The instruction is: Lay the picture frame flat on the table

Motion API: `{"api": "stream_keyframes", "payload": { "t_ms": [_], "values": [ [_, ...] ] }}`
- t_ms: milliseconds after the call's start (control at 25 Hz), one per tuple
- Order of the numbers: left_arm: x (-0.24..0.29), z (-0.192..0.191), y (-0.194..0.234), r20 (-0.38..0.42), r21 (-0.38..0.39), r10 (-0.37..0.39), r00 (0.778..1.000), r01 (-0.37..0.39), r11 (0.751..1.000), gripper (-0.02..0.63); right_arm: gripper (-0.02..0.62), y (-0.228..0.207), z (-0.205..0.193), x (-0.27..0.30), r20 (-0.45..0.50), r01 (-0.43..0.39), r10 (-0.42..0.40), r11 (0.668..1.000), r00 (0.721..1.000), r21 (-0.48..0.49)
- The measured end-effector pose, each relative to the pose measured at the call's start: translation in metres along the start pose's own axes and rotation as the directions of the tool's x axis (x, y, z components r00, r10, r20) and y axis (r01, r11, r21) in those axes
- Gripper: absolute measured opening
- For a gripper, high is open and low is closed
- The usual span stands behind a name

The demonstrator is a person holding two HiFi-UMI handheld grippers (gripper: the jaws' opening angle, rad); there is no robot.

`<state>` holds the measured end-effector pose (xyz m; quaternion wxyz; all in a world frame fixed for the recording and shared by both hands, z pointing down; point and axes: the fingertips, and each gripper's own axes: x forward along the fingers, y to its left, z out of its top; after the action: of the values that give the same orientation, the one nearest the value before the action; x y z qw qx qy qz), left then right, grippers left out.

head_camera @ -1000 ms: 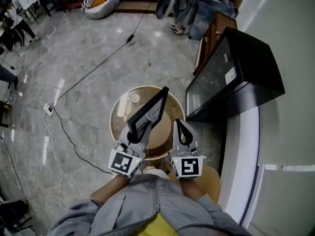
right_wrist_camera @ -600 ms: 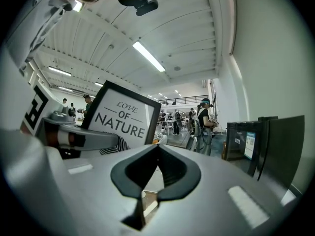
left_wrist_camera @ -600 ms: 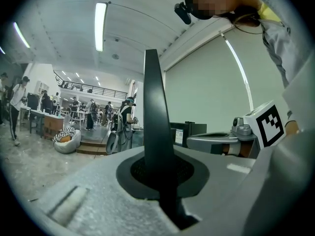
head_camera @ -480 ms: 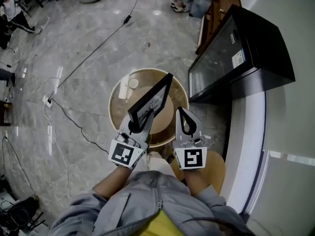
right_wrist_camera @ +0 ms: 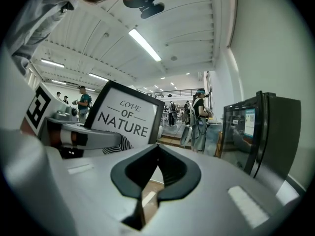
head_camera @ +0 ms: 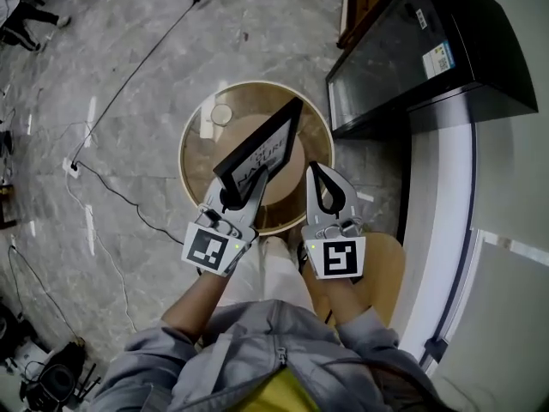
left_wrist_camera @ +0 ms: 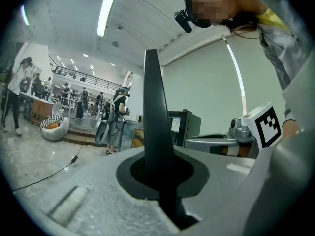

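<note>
The left claw (head_camera: 249, 184) gripped the frame (head_camera: 262, 148) by its edge, tilted over the round tabletop (head_camera: 194, 174); the right claw (head_camera: 318, 172) was closed, empty, beside it.

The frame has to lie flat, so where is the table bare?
Bare: the right side of the table, between the frame and the rim by the black cabinet; also the left edge nearer than the small disc. Crowded: far left, around that disc.
</note>
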<state>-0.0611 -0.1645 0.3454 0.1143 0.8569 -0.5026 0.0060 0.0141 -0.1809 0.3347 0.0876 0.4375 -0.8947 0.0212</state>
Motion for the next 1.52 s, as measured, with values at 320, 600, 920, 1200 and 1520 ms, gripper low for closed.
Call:
{"api": "stream_keyframes", "payload": {
  "t_ms": [320,600,920,1200,1520],
  "values": [
    [0.005,-0.054,0.019,-0.009,-0.059,-0.070,0.998,0.069,0.996,0.015,0.000,0.008,-0.051,0.019,-0.028,-0.004,0.004,1.000,1.000,0.014],
    [0.011,-0.107,0.029,-0.021,-0.118,-0.130,0.991,0.126,0.985,0.016,0.002,0.009,-0.099,0.034,-0.054,-0.014,0.015,1.000,0.998,0.025],
    [0.025,-0.159,0.035,-0.016,-0.221,-0.180,0.984,0.172,0.960,0.017,0.011,0.013,-0.161,0.043,-0.117,-0.047,0.049,0.999,0.992,0.025],
    [0.028,-0.206,0.033,-0.045,-0.311,-0.256,0.966,0.230,0.922,0.017,0.054,0.019,-0.213,0.046,-0.203,-0.084,0.096,0.994,0.974,0.065],
    [0.020,-0.238,0.038,-0.033,-0.435,-0.373,0.927,0.323,0.841,0.017,0.152,0.032,-0.258,0.048,-0.280,-0.202,0.242,0.966,0.929,0.163]
  ]
}}
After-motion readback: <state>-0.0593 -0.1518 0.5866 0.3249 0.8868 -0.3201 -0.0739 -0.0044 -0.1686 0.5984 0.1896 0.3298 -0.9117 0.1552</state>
